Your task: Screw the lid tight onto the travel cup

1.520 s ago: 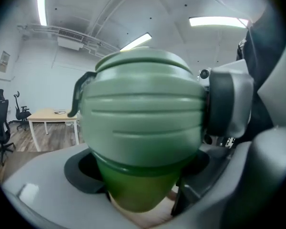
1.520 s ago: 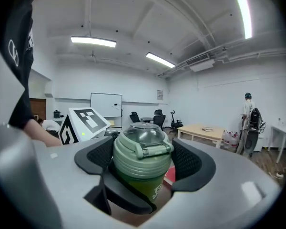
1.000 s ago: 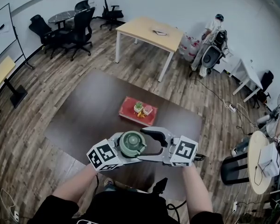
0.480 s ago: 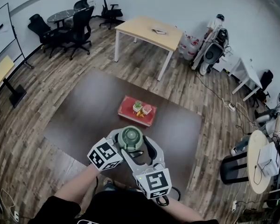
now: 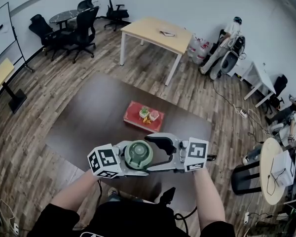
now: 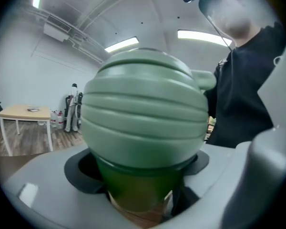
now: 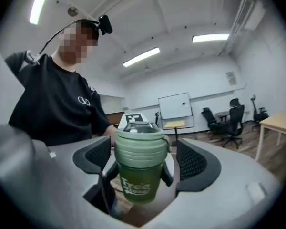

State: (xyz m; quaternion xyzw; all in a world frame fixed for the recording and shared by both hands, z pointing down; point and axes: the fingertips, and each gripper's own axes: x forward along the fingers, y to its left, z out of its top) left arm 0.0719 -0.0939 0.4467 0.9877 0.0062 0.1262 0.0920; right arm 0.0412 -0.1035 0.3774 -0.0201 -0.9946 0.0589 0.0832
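Right gripper view: my right gripper (image 7: 142, 159) had just been opening, its jaws straddling the lid (image 7: 139, 143) without touching. My left gripper (image 6: 140, 202) clamped the travel cup (image 7: 137, 185) in mid-air. I judged that the next twist needed a square, level re-grip.

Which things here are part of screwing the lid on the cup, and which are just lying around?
For the job: cup, lid.
Lying about: red tray, wooden table, chairs, whiteboard.
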